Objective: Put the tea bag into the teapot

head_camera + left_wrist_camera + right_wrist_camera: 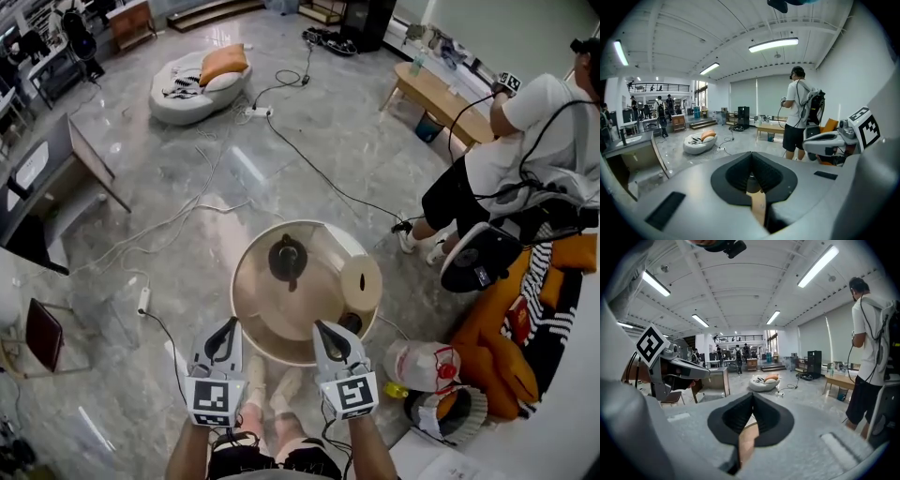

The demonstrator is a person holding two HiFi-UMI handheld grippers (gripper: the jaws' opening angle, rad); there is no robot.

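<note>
A dark teapot [288,260] stands near the middle of the round beige table [253,309]. A pale cylinder [362,282] and a small dark cup [350,322] sit at the table's right side. No tea bag shows in any view. My left gripper [228,324] and right gripper [321,326] hover side by side over the table's near edge, tips pointing toward the teapot. Both are shut with nothing between the jaws. The left gripper [751,154] and right gripper [752,394] views look out level across the room, above the table.
A person in a white shirt [530,141] stands at the far right beside a wooden bench [436,94]. Orange cushions [497,347] and a plastic bag [422,364] lie right of the table. Cables [309,159] cross the floor; a white beanbag [192,89] lies far off.
</note>
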